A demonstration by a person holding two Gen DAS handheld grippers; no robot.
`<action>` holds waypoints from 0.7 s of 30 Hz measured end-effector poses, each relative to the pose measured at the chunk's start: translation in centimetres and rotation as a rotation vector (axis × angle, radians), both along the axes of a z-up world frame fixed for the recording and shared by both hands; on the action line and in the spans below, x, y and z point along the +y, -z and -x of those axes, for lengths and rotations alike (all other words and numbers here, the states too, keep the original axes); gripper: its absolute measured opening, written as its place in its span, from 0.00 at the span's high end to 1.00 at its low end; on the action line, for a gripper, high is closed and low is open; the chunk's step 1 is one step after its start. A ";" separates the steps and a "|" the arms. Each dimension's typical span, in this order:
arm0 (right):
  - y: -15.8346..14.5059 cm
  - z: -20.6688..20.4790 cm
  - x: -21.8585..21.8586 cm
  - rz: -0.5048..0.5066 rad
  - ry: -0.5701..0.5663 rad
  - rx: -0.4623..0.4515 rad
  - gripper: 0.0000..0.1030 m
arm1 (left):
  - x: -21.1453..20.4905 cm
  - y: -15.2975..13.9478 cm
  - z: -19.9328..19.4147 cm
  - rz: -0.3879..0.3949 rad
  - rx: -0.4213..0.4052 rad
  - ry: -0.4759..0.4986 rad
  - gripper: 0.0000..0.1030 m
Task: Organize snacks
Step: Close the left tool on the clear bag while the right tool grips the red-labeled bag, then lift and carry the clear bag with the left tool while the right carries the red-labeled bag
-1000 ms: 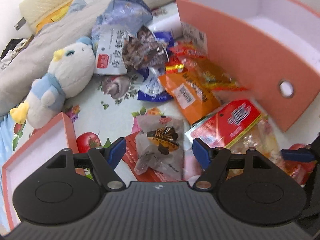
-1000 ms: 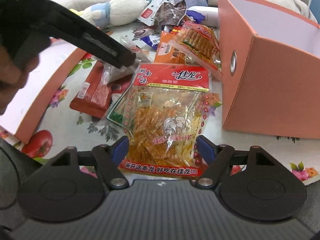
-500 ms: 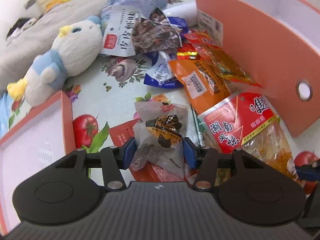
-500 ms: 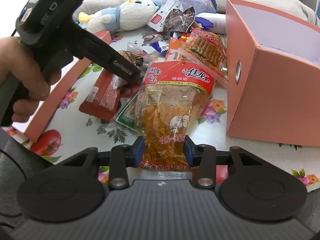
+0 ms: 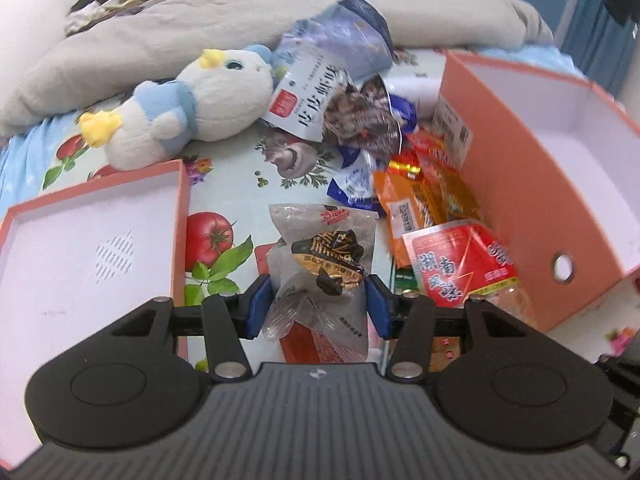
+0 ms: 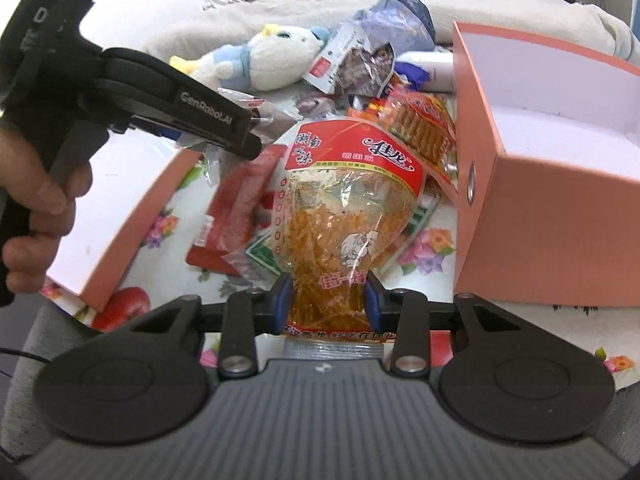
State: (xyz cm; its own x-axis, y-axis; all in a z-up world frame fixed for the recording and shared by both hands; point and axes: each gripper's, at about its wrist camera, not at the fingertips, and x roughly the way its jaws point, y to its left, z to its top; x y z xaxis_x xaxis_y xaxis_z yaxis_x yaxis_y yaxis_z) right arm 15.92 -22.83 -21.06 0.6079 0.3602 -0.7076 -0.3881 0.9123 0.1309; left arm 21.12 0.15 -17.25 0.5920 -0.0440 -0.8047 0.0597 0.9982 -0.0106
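Bed sheet (image 5: 240,184) printed with tomatoes and flowers covers the bed. Grey duvet (image 5: 168,40) bunched along the far side. White wall (image 5: 24,8) at left, blue curtain (image 5: 600,28) far right. Bright, even light.

- The bed (image 5: 224,200), under a fruit-and-flower print sheet, carries everything.
- An orange box (image 5: 520,168) stands open on it.
- A snack pile (image 5: 400,184) lies just left of the box.
- Its lid (image 5: 80,248) and a plush toy (image 5: 192,116) lie further left.
- A grey quilt (image 5: 200,32) lies behind.
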 end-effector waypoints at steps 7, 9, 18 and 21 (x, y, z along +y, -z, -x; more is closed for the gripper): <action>-1.7 -0.1 0.6 -0.029 -0.014 -0.025 0.62 | 1.4 -2.1 1.3 0.071 -0.029 -0.082 0.45; -2.3 -0.3 0.6 -0.042 -0.014 -0.029 0.62 | 1.9 -2.9 1.6 0.082 -0.046 -0.105 0.45; -5.7 -1.4 0.5 -0.068 -0.011 -0.097 0.62 | 3.6 -6.7 2.1 0.153 -0.119 -0.176 0.45; -7.0 -1.9 0.2 -0.072 -0.007 -0.127 0.62 | 3.6 -7.9 2.2 0.165 -0.141 -0.179 0.45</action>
State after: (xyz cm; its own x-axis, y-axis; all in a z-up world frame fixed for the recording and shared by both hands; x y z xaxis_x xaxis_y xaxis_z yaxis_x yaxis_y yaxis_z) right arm 17.79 -22.67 -14.04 0.6881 0.4115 -0.5976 -0.4117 0.8996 0.1454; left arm 18.93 3.73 -9.31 0.7079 -0.0523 -0.7044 -0.1046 0.9785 -0.1777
